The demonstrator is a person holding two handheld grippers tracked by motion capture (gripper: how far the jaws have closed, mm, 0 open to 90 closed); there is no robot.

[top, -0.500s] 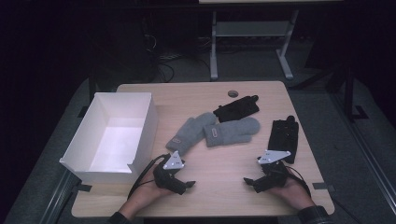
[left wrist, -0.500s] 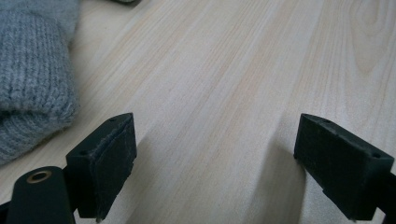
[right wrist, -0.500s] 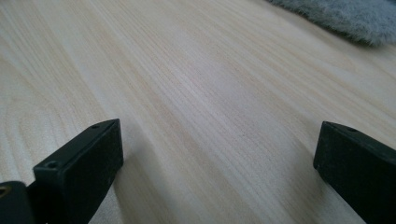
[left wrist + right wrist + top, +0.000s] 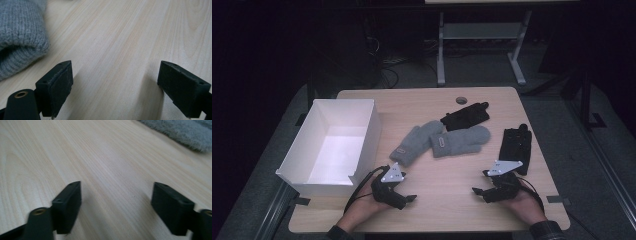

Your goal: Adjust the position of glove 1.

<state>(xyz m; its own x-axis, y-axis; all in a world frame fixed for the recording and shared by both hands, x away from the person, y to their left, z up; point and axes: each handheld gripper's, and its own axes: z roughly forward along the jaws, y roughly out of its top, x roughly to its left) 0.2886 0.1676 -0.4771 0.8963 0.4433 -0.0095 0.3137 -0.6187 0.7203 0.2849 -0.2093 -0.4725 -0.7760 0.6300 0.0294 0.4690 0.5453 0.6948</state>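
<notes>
High view sets the left hand-held gripper (image 4: 404, 197) low on the near part of the bench (image 4: 442, 210), held in the person's left hand (image 4: 362, 210), with the right hand-held gripper (image 4: 479, 191) across from it in the right hand (image 4: 522, 200); the two tips point inward toward each other and are well apart. Left gripper view looks along its own two black jaws, which stand spread wide with bare pale wood between them, nothing pinched; at the upper left of that view the ribbed knit cuff of a grey mitten (image 4: 17, 37) lies on the wood near the left jaw but apart from it. Right gripper view shows its jaws likewise spread over bare wood, empty, with a fuzzy grey mitten edge (image 4: 182, 131) in the far upper right corner, well clear of the pads. From above, what the close views cannot give becomes plain: two grey mittens lie near the bench's middle, the left grey mitten (image 4: 414, 144) angled with its cuff toward the left hand-held gripper, the right grey mitten (image 4: 460, 140) touching it at the far end. One black glove (image 4: 465, 115) lies just beyond them, touching the right grey mitten, and another black glove (image 4: 517, 145) lies at the right, just beyond the right hand-held gripper. A white box (image 4: 362, 145), open on top, sits on the bench's left edge.
</notes>
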